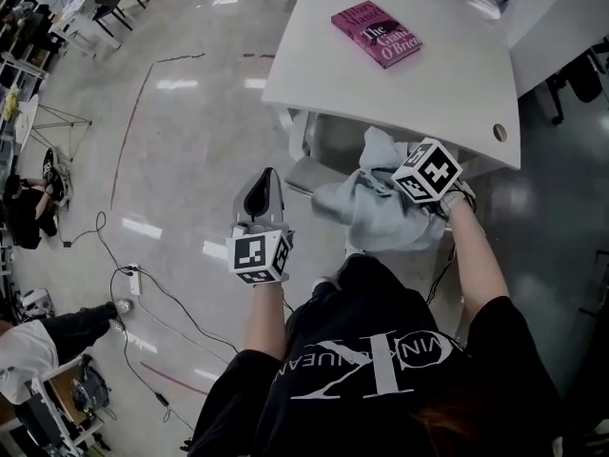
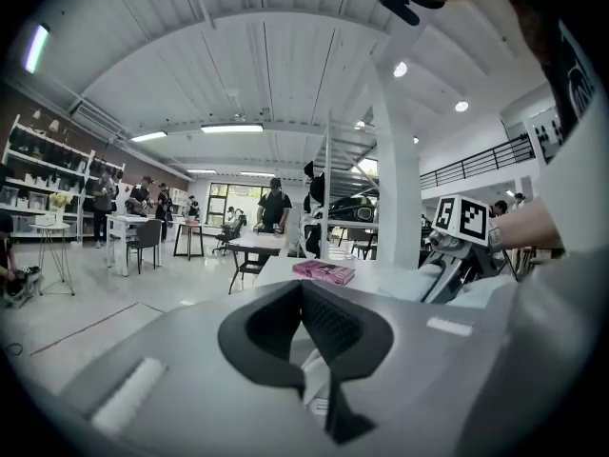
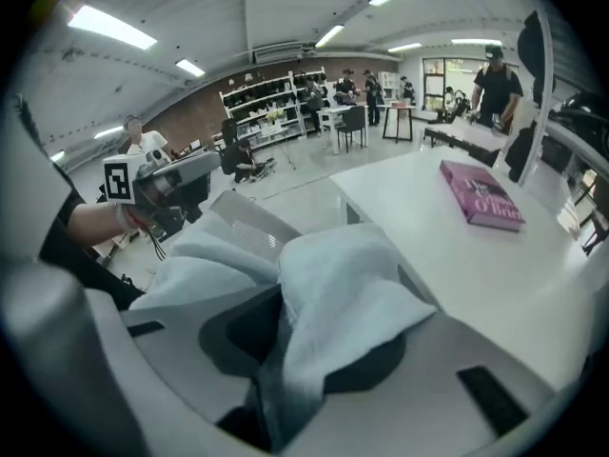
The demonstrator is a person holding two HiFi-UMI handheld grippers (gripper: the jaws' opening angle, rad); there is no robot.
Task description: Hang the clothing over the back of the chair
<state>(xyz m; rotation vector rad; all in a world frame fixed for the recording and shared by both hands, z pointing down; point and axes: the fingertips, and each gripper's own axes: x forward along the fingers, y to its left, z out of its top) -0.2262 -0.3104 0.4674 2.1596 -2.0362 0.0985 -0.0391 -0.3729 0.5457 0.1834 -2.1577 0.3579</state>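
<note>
Glossy pale floor (image 1: 190, 112) fills a big open hall, where a white table (image 1: 447, 93) carries a pink book (image 1: 376, 33) and a grey chair (image 3: 249, 225) stands pushed in at its near edge. A pale blue garment (image 1: 376, 208) lies in a bunched heap on the chair, part of it resting across the top of the chair back. The right gripper (image 3: 300, 336) points down into it, jaws partly apart, with a fold of the cloth running between them and a dark gap beside it, so the grip looks slack. The left gripper (image 1: 265, 184) is held out over the floor, well apart from the chair, jaws together and empty. By my reading the task is nearly finished: the garment has reached the chair, and what remains is to let go and perhaps spread the heap so that it hangs down the back
</note>
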